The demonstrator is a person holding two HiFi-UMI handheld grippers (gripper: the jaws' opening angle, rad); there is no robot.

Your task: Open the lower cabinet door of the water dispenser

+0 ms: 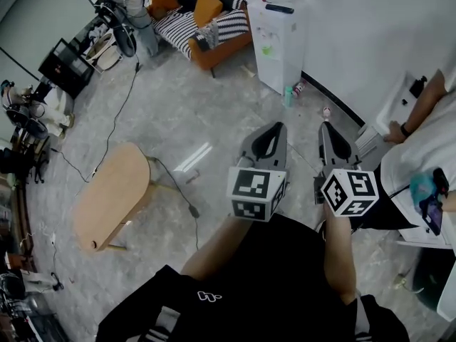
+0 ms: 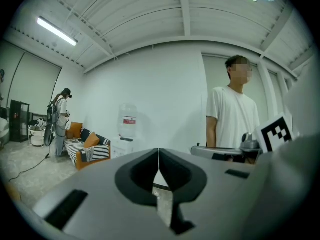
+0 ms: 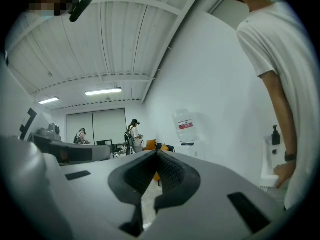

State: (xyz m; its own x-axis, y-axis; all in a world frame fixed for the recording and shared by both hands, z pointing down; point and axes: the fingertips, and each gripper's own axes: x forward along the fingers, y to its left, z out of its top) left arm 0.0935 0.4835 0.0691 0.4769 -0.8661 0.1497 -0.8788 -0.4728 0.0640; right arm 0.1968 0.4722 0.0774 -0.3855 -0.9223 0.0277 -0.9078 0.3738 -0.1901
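The white water dispenser [image 1: 276, 45] stands against the far wall with a bottle on top; its lower cabinet door [image 1: 269, 68] looks closed. It also shows small and far off in the left gripper view [image 2: 125, 140] and the right gripper view [image 3: 186, 132]. Both grippers are held side by side at waist height, pointing toward it from well back. My left gripper [image 1: 276, 128] is shut with nothing in it, its jaws meeting in a thin line [image 2: 158, 158]. My right gripper [image 1: 327, 127] is shut and empty too [image 3: 157, 157].
An orange sofa [image 1: 206, 23] with striped cushions sits left of the dispenser. An oval wooden table [image 1: 114, 194] stands at left, with a cable [image 1: 178, 187] on the floor. A person in a white shirt [image 1: 420, 144] stands close on the right by a white counter [image 1: 395, 109]. Small bottles [image 1: 288, 95] stand at the dispenser's foot.
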